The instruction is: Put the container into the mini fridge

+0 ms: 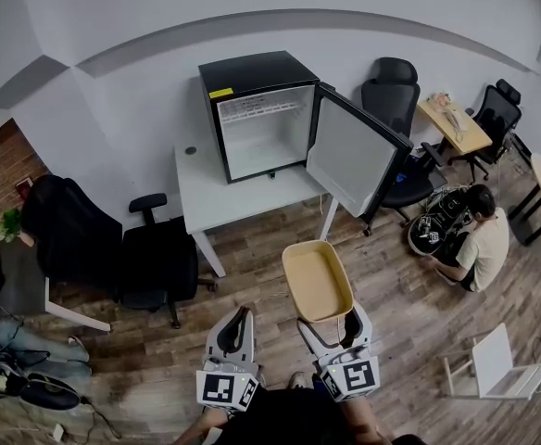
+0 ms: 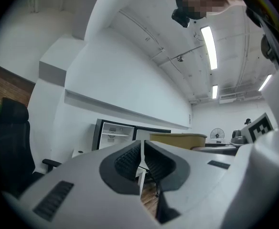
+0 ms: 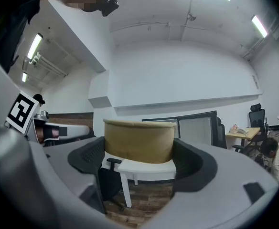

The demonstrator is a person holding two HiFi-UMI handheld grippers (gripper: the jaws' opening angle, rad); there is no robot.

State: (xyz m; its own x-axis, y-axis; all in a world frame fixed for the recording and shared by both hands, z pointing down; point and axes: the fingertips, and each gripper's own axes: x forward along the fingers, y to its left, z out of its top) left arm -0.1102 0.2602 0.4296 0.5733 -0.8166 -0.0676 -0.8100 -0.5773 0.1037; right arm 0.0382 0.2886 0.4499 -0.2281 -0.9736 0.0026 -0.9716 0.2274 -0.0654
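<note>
The white desk [image 1: 206,200] stands against the far wall, well apart from the person holding the tools. On its right half sits the black mini fridge [image 1: 252,74]. The fridge door [image 1: 352,160] is swung wide to the right, showing a white interior with 1 wire shelf high up and open room beneath.

The tan container [image 1: 317,281], a shallow oblong tub, is empty. It is carried in the air above the wood floor, its long axis pointing towards the fridge. The right gripper [image 1: 331,326] has its 2 jaws spread wide and clamped across the near short end, with a pad against each side wall. The left gripper [image 1: 237,323] hangs beside it with its jaws together on nothing.

The tub looks thin-walled and light, probably stiff enough to keep its shape but easy to flex if squeezed hard. Held by 1 end only, it juts forward, so the far end may droop or swing. The narrow end is the sensible hold, since it leaves the far end free to slide in under the shelf.
</note>
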